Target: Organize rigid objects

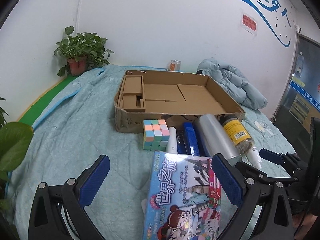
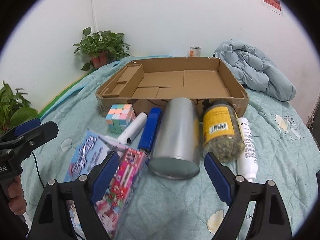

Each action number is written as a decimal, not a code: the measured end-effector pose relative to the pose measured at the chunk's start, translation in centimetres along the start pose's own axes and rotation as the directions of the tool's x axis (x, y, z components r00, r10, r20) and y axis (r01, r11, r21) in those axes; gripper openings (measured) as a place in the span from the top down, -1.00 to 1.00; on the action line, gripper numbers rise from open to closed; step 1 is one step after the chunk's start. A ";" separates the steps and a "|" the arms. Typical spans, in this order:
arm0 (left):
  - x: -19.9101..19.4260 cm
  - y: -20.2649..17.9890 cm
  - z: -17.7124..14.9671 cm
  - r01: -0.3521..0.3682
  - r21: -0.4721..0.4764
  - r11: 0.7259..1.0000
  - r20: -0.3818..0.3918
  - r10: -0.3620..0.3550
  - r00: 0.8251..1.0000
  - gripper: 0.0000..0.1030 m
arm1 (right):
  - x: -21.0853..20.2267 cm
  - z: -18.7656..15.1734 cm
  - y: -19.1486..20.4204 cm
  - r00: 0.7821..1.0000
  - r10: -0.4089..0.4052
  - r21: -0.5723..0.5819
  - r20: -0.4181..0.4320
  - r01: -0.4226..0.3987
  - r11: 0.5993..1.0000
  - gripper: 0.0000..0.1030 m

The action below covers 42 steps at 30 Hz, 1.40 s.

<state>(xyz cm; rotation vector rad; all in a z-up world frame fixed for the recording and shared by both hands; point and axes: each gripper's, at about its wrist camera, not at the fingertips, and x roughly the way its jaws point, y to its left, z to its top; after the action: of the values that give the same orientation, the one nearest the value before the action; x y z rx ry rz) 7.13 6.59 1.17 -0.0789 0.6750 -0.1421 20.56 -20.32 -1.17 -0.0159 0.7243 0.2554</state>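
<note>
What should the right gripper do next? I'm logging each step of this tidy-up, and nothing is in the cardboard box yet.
Probably ease the right gripper forward and close on the silver can. Its jaws are open and the can lies on its side right ahead, roughly between them, with the cardboard box just behind. The left gripper is also open, straddling the board game box.

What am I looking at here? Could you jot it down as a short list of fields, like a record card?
Surface: light blue quilt
Container: shallow cardboard box, nothing loose inside
Row in front of box: pastel puzzle cube, white tube, blue case, silver can, yellow-label jar, white spray bottle
Nearest item: game box
Left gripper: open, over game box
Right gripper: open, facing silver can
Background: potted plant, blue jacket
</note>
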 end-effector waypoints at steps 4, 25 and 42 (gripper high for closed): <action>0.5 0.3 -0.8 0.050 -0.033 0.998 -0.050 -0.052 0.997 -0.99 | -0.3 -1.1 -0.1 0.999 0.037 -0.003 -0.002 -0.037 0.999 -0.70; 9.0 2.4 -6.4 0.234 -0.143 0.962 -0.395 -0.273 0.877 -0.62 | 6.1 -4.5 5.1 0.875 0.379 0.052 -0.301 -0.382 0.923 -0.68; 7.7 2.5 -7.6 0.189 -0.192 0.963 -0.396 -0.252 0.883 -0.62 | 7.8 -2.9 7.6 0.882 0.310 -0.022 -0.355 -0.340 0.940 -0.87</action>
<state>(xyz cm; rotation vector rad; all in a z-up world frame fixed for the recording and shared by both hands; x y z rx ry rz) 8.58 7.69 -9.79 -0.2762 1.1074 -0.3360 22.42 -11.48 -7.91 -0.0193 1.0697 0.6177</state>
